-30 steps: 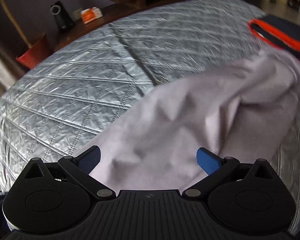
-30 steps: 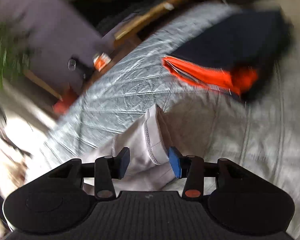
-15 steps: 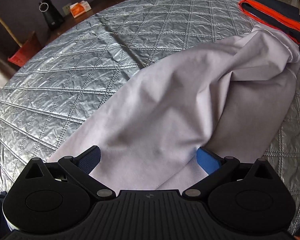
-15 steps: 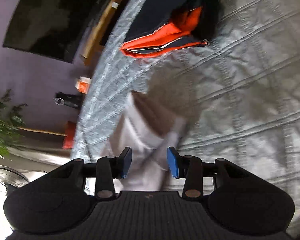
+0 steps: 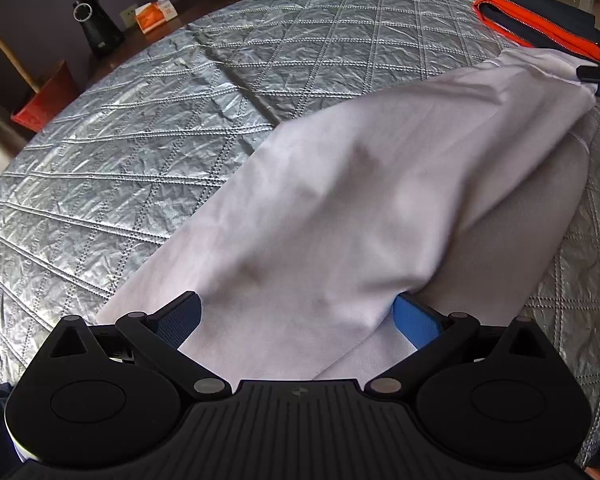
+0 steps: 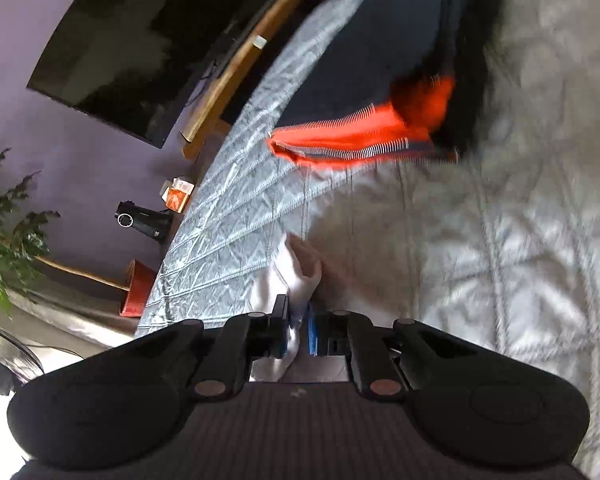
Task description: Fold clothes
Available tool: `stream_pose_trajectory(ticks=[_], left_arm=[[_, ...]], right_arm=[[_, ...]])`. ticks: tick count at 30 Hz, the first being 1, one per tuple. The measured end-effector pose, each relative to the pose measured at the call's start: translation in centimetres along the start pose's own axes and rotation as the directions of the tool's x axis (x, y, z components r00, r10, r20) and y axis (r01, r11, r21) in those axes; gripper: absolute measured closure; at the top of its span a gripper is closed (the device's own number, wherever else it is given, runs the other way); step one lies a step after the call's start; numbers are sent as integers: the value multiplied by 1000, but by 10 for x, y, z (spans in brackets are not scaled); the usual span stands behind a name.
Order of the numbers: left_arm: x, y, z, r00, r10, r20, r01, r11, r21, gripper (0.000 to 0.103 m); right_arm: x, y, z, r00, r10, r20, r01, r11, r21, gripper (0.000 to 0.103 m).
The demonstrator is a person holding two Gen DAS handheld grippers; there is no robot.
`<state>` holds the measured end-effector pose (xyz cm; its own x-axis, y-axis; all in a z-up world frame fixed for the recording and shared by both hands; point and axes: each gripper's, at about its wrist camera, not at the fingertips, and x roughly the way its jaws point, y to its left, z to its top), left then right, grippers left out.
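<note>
A pale lilac garment (image 5: pixel 360 200) lies across the silver quilted bedspread (image 5: pixel 140 140), running from near my left gripper up to the far right. My left gripper (image 5: pixel 298 320) stands wide open over the garment's near end. The cloth lies between its blue fingers, which do not press on it. At the right edge of the left wrist view, my right gripper (image 5: pixel 598 80) meets the garment's far corner. In the right wrist view, the right gripper (image 6: pixel 297 332) is closing its jaws, and the pads pinch a fold of the garment (image 6: pixel 300 276).
A folded navy and orange jacket (image 5: pixel 540 20) lies at the bed's far right, just beyond the garment (image 6: pixel 380 80). Past the bed stand a black speaker (image 5: pixel 96 24), an orange box (image 5: pixel 156 14), a red pot (image 5: pixel 46 100), a wooden bench (image 6: pixel 240 60) and a dark screen (image 6: pixel 140 40).
The right gripper's jaws have come together on the garment's edge, and that wrist has rolled. The left gripper has stayed wide open in about the same place.
</note>
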<state>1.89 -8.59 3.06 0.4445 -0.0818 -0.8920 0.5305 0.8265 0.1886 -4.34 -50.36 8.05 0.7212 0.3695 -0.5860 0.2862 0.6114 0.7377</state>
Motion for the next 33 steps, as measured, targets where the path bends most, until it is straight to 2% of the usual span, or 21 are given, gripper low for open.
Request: stream_pose_trajectory(ticks=[4,7,8,11,13,15,17,20,21,22,24,26,27,28,31,33], left_arm=[[0,3,0,1000,-13,-6,13,1000,-7,0],[0,12,1,1000,-20,-13,19,999,-29,0],[0,16,1,1000,-17,-13,16,999,-37,0],[-4,32,2,1000,-3,-7,2,997,-82,0],[-9,45,3,1000,27,6,-26,994,-104,0],[-14,58,5,998,56,16,-53,989,-137,0],[-19,74,5,997,79,22,-73,980,-187,0],[-25,94,3,993,117,22,-108,965,-238,0],[-27,100,2,991,129,21,-120,960,-254,0],[-29,105,0,990,137,19,-127,955,-268,0],[-31,114,-3,988,151,17,-139,946,-294,0],[-34,116,-6,990,140,29,-126,949,-288,0],[-36,112,-9,991,127,51,-110,959,-260,2],[-38,107,-12,991,114,73,-94,969,-230,5],[-47,88,-26,985,75,156,-60,994,-96,6],[-50,71,-37,982,68,178,-71,997,13,6]], right_arm=[[3,-5,4,999,-32,-27,31,999,-33,94],[12,-6,-5,992,-105,-71,98,991,-93,95],[11,-5,-7,989,-127,-73,116,984,-138,99],[2,18,-11,981,-194,-31,173,927,-333,93],[6,34,-13,973,-232,16,213,861,-461,78],[-3,45,-17,963,-257,79,256,787,-561,76],[-14,52,-22,958,-254,134,281,734,-618,76],[-21,70,-39,968,-182,173,251,664,-704,73],[-22,79,-47,975,-148,169,224,630,-743,67],[-19,91,-59,984,-115,139,180,581,-794,56],[-5,113,-86,996,-79,40,73,466,-882,45],[7,133,-118,998,-55,-43,-23,331,-943,47],[16,141,-133,996,-50,-71,-56,262,-964,47],[24,147,-145,995,-43,-94,-82,226,-971,46],[47,158,-154,992,-6,-129,-121,307,-944,47],[60,158,-150,993,9,-114,-108,397,-911,47]])
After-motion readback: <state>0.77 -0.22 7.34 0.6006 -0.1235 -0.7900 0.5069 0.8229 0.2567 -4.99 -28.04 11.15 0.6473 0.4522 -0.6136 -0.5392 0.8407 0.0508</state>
